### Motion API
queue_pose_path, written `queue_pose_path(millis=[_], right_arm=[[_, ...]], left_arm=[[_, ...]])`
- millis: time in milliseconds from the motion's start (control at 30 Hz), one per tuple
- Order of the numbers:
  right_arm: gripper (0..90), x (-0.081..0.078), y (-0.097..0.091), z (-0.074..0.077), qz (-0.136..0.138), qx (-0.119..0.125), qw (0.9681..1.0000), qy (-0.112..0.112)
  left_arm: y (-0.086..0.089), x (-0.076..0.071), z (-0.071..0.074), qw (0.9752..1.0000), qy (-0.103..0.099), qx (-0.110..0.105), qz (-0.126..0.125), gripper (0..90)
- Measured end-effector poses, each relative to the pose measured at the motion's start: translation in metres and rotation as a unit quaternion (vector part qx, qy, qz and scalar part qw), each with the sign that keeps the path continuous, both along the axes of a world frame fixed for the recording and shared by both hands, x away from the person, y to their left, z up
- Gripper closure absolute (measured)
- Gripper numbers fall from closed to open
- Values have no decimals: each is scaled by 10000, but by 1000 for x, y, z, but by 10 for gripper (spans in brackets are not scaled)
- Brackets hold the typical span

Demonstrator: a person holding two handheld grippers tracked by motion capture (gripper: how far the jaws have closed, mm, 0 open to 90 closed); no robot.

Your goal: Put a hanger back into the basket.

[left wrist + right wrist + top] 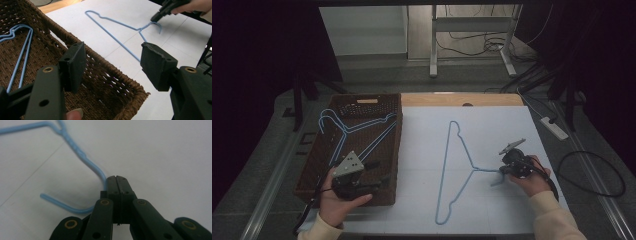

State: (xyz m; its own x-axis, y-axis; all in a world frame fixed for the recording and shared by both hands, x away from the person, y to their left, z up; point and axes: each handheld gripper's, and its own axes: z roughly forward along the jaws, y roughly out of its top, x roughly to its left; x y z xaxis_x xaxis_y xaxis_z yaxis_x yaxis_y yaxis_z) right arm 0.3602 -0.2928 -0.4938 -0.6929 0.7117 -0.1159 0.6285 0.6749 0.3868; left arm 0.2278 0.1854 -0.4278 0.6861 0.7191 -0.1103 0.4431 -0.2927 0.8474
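A light blue wire hanger (447, 165) lies flat on the white sheet (492, 130), its hook (62, 205) pointing right. My right gripper (502, 171) is down at that hook, jaws shut pad to pad (116, 178). The hook's bend curves against their left side and no wire is between the pads. My left gripper (379, 172) hovers over the near right corner of the brown wicker basket (362, 107), with its jaws (112, 57) wide open and nothing between them. Two more blue hangers (352, 130) lie inside the basket (50, 27).
The basket takes up the table's left side beside the white sheet. A wooden table edge (462, 99) shows behind the sheet. A power strip (554, 127) and black cables (592, 175) lie on the floor to the right. Desk legs (433, 45) stand behind.
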Motion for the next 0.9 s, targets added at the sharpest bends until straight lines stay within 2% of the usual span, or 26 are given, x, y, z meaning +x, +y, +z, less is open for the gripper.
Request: queue_pose_path(millis=[67,100,133,233,267,300,400,633,767,867,900], right_arm=[[900,-11,1,0,89,23,10000,15],[900,-11,1,0,89,23,10000,15],[900,-20,4,0,167,33,9999,4],[900,-33,9,0,295,92,9995,-5],[900,-33,9,0,295,92,9995,-5],[900,-42,14,0,389,114,9992,8],[900,-50,19,-1,503,121,9987,37],[900,-48,15,1,389,203,9990,-5],[879,-48,16,8,417,277,9987,-114],[826,-48,19,12,478,330,9981,-193],[780,-47,19,13,478,348,9980,-213]], left_arm=[[0,0,0,10000,0,-4,-7,369],[0,0,0,10000,0,-4,-7,369],[0,0,0,10000,1,-2,-7,369],[0,0,0,10000,4,-3,-3,369],[0,0,0,10000,4,-3,-3,369],[-1,0,0,10000,11,-2,-10,369],[-1,0,0,10000,24,12,-27,369],[0,-1,1,10000,2,-20,-20,369],[0,-2,2,10000,-21,-32,-15,369],[0,-2,1,10000,-16,-24,-15,369],[-1,-2,1,10000,-14,-21,-14,369]])
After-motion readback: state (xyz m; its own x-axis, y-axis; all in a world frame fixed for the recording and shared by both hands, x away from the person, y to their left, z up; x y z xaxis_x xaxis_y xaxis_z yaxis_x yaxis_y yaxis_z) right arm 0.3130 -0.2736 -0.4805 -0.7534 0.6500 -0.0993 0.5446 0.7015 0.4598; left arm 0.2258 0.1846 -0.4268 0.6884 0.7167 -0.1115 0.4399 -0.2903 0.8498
